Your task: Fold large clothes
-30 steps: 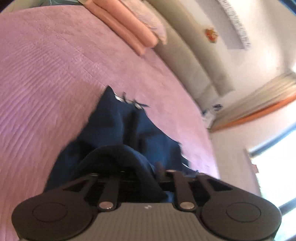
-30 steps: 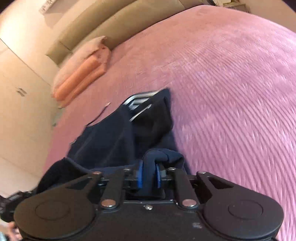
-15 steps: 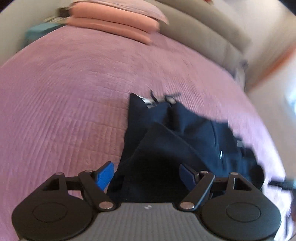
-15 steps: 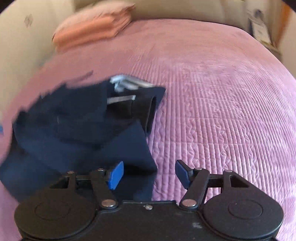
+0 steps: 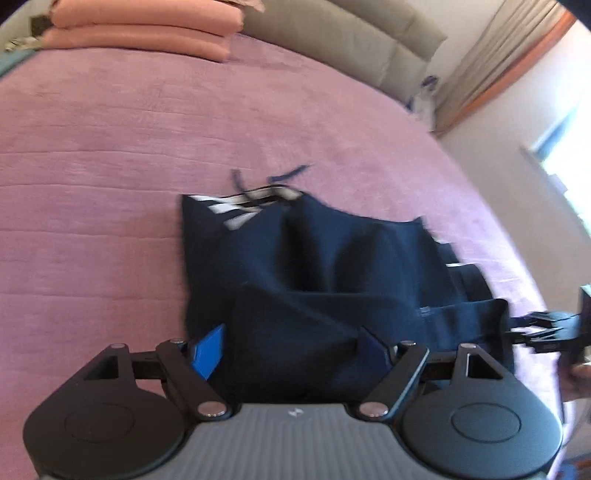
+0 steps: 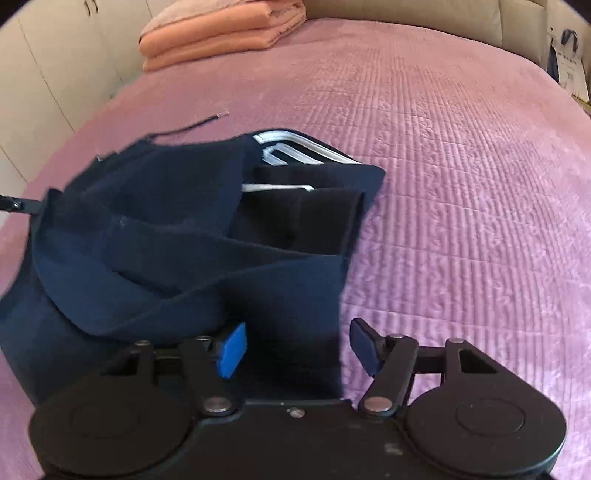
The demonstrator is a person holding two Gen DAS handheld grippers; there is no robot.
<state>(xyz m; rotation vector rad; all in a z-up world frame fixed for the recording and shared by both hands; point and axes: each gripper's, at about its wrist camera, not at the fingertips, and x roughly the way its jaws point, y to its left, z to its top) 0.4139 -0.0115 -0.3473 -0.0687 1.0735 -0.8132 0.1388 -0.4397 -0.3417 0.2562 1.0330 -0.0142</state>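
Note:
A dark navy garment with white stripes and a drawstring lies in a loose folded heap on the purple bedspread. It also shows in the right wrist view. My left gripper is open, its blue pads apart over the near edge of the cloth. My right gripper is open too, jaws spread over the garment's near right corner. Neither holds the cloth. The right gripper shows at the right edge of the left wrist view.
Folded salmon-pink blankets are stacked at the far end of the bed, also seen in the right wrist view. A padded beige headboard runs behind. Cupboards stand at the left. Curtains and a bright window lie to the right.
A second ago both grippers were shut on folds of the garment. They have opened and let go, and the cloth now lies folded over on the bed.

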